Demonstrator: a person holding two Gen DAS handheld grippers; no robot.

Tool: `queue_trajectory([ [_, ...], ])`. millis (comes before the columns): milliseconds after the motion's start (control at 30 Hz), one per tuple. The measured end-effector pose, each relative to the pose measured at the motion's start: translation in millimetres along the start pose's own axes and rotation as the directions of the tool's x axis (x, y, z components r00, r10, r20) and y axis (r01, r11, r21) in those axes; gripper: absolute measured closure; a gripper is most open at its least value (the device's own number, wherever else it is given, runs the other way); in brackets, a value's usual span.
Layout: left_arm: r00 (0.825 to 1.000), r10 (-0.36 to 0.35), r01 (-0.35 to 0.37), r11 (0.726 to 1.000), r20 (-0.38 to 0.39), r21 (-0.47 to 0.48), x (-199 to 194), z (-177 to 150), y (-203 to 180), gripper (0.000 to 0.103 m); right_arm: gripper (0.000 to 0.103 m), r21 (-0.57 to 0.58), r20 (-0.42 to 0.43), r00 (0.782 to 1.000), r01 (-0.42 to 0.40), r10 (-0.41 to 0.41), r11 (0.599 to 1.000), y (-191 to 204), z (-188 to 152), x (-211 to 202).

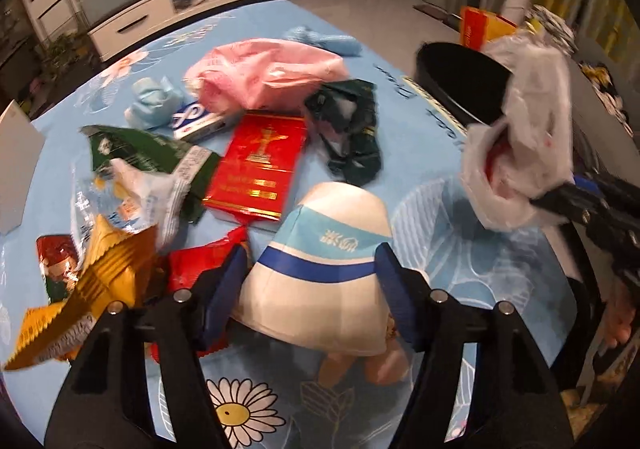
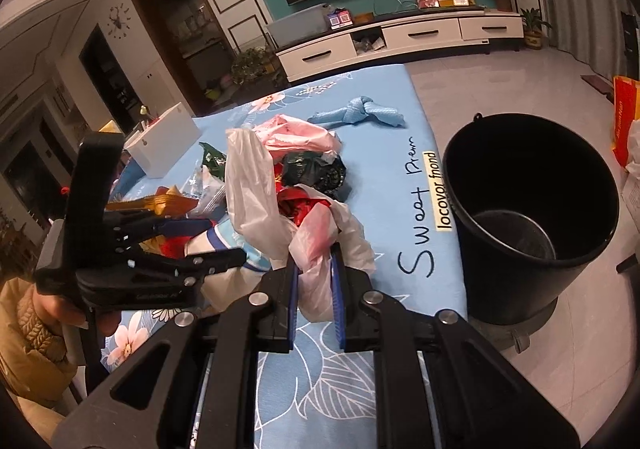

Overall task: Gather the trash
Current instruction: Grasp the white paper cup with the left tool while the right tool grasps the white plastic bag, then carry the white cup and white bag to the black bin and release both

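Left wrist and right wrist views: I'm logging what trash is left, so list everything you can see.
white plastic bag: 1, white, in right claw
tissue pack: 1, white and blue, between left claw fingers
red box: 1, red, mat centre
pink bag: 1, pink, behind box
dark wrapper: 1, dark green, right of box
gold wrapper: 1, gold, left edge
blue cloth: 1, knotted, far side
bin: 1, black, on floor beside mat
left claw: open
right claw: shut on bag

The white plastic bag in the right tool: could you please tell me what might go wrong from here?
1. The white plastic bag is pinched only at a fold by the right tool; its loose bulk may snag on the black bucket rim.
2. The left tool straddles the tissue pack, beside a red wrapper it could catch.
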State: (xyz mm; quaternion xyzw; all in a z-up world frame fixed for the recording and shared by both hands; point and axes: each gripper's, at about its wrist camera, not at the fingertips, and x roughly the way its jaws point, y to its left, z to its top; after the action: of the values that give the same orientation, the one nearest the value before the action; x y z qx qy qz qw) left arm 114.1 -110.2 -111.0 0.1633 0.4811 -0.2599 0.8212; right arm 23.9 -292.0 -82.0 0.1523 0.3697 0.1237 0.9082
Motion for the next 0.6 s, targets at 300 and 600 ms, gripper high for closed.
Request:
queue_trajectory([
  [300, 0.995, -0.092, 0.094, 0.994, -0.030, 0.053, -5, -1, -14, 0.057, 0.087, 0.011, 0.015, 1.000, 0.025, -0.025, 1.000, 1, -3, -10],
  [600, 0.989, -0.136, 0.138, 0.990, -0.066, 0.032, -2, -10, -31, 0.037, 0.087, 0.024, 0.025, 0.999, 0.035, -0.036, 0.999, 1, -10, -23],
])
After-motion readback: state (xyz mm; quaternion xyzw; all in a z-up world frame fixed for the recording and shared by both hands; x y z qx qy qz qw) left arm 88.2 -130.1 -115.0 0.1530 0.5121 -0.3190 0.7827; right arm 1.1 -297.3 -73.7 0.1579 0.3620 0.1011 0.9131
